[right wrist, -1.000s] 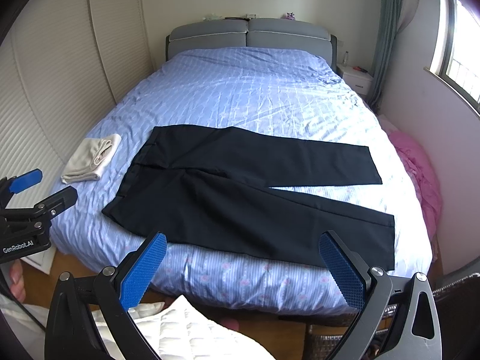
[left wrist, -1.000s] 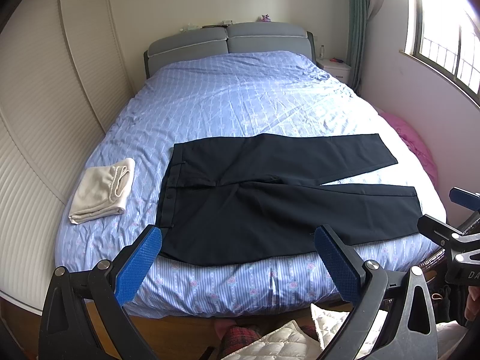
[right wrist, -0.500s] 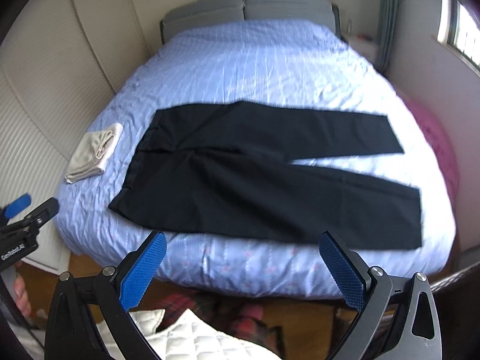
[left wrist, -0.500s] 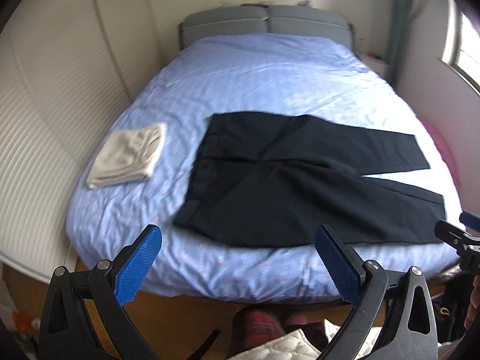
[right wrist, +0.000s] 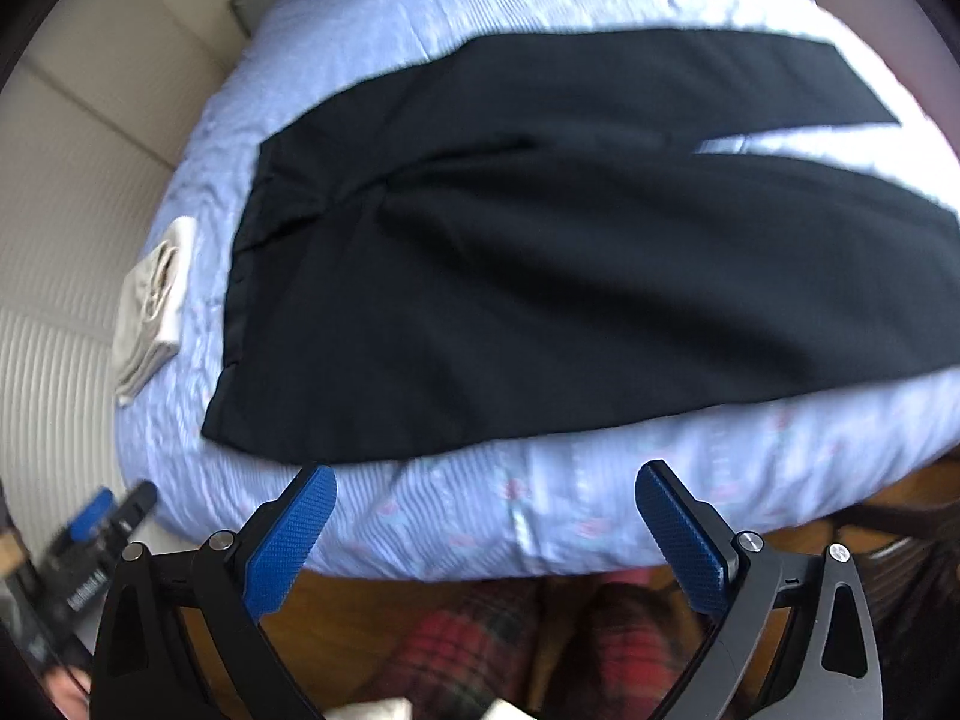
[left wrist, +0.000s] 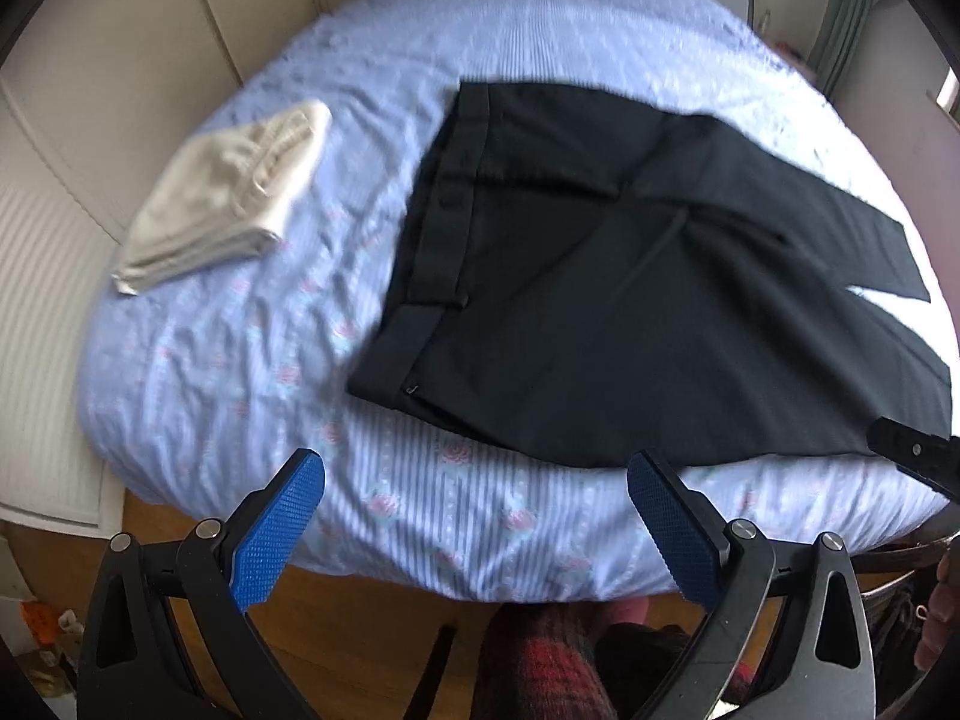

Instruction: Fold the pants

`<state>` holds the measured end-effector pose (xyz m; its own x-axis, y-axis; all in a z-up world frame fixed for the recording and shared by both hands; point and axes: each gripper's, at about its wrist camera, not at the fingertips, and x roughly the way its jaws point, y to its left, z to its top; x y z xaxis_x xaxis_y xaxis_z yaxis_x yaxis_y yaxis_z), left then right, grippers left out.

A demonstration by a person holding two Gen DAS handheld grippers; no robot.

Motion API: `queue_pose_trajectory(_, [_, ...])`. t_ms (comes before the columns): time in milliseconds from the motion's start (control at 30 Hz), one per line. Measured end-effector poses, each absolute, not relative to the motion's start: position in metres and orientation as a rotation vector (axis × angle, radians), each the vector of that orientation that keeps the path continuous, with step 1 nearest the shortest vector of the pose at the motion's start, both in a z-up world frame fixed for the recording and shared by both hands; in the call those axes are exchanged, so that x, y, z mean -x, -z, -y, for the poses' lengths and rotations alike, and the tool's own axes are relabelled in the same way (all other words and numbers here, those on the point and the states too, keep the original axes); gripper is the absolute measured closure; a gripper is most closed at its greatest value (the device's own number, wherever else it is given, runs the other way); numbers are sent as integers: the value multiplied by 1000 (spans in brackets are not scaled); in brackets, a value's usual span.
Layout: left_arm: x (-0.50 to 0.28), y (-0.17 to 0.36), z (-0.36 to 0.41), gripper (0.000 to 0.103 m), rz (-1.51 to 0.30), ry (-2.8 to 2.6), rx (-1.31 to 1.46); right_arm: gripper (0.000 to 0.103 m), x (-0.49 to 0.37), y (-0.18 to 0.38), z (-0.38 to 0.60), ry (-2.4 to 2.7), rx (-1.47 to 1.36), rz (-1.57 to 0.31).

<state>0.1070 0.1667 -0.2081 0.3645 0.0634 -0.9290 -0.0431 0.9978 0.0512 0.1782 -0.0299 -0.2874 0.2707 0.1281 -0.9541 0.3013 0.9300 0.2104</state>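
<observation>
The black pants (left wrist: 630, 312) are smooth, matt woven cloth. The bed (left wrist: 240, 372) wears a wrinkled, striped blue cotton-like sheet. The folded beige garment (left wrist: 228, 198) looks soft and ribbed. Claw pads (left wrist: 276, 534) are knurled blue plastic; the floor (left wrist: 360, 630) is glossy wood.

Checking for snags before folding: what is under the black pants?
The black pants lie flat on the blue striped bedspread. Anything beneath the cloth is covered; no bulge shows.

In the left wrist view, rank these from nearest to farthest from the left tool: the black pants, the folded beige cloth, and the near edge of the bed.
From the left tool:
1. Near edge of the bed, right between its fingers.
2. Black pants, ahead and to the right.
3. Folded beige cloth, farther back on the left.
</observation>
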Motion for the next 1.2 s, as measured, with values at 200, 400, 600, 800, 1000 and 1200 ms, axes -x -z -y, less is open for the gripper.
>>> queue_pose_trajectory(200, [-143,277,-188,4,-1327,-50,98,11,-196,359,28,188,-503,-1397])
queue_pose_trajectory(400, [-161,323,-201,9,-1436,-47,230,15,-192,398,39,260,-654,-1455])
queue_pose_trajectory(600, [-184,344,-202,17,-1470,7,348,19,-195,416,54,291,-742,-1442])
queue_pose_trajectory(800, [-207,359,-214,39,-1519,-6,509,32,-205,424,68,380,-839,-1441])
queue_pose_trajectory(1000, [-225,324,-211,86,-1517,90,422,85,-209,401,82,404,-813,-1417])
queue_pose_trajectory(1200, [-248,251,-197,92,-1405,214,331,92,-220,325,95,372,-749,-1313])
